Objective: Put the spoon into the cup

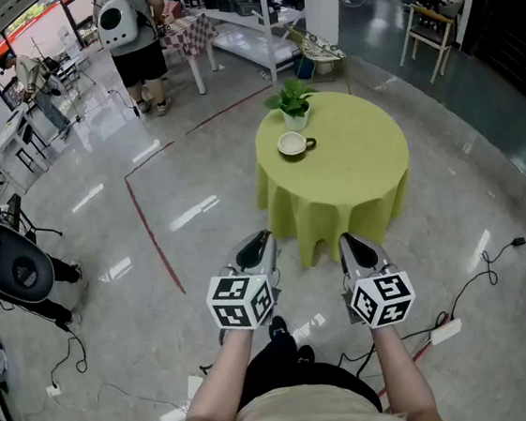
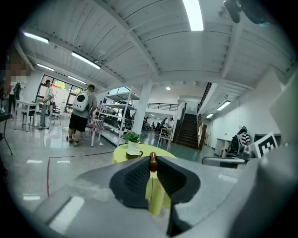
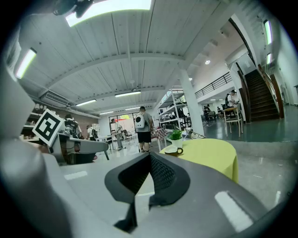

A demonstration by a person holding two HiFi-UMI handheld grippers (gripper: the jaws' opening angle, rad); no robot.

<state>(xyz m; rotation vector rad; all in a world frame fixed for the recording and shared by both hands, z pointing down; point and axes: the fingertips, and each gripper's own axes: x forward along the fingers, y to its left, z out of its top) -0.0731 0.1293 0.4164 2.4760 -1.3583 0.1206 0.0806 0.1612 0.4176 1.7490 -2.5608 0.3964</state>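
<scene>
Well short of the table (image 1: 353, 171), stood facing it with both grippers raised. Pinched the spoon (image 2: 152, 162) in the left gripper (image 1: 262, 244), showing only its brown end between the pads; carried the right gripper (image 3: 150, 157) with jaws pressed together on nothing. Spotted the cup (image 1: 291, 143) near the tabletop's far left edge, just beside the potted plant (image 1: 292, 100), apparently empty. Judged the pickup done, with the approach, the reach and the drop into the cup left.
</scene>
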